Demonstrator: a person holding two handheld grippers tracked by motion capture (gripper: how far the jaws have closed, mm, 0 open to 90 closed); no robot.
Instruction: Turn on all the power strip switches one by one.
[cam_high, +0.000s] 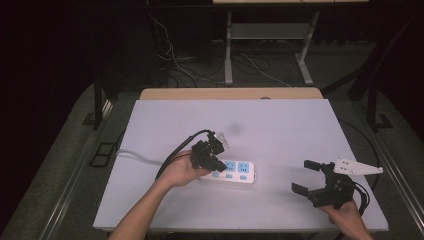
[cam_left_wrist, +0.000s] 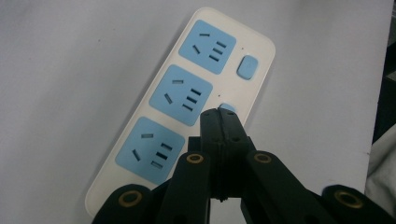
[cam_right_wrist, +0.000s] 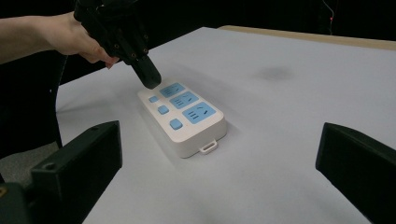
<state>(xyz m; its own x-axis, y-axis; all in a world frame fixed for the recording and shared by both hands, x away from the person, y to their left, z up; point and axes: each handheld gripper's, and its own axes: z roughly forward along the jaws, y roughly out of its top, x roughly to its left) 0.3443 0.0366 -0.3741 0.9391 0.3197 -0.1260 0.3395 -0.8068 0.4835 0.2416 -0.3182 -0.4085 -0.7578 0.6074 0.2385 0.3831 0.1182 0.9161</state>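
Observation:
A white power strip (cam_high: 235, 172) with three blue sockets and a row of blue switches lies flat on the white table (cam_high: 280, 125), left of centre near the front. My left gripper (cam_high: 218, 165) is shut with nothing in it, and its tips point down at the strip's switch row. In the left gripper view the shut gripper (cam_left_wrist: 220, 114) partly hides the middle switch (cam_left_wrist: 228, 108) of the strip (cam_left_wrist: 180, 95); contact cannot be told. My right gripper (cam_high: 306, 176) stands open at the front right, well apart from the strip. Its view shows the strip (cam_right_wrist: 187, 121) ahead and the left gripper (cam_right_wrist: 150, 78) over the strip's far end.
The strip's pale cable (cam_high: 135, 156) runs left off the table edge. A wooden strip (cam_high: 230, 93) borders the table's far side. Beyond it stand a desk frame (cam_high: 229, 45) and loose floor cables (cam_high: 175, 65). The table's right half lies bare (cam_high: 300, 130).

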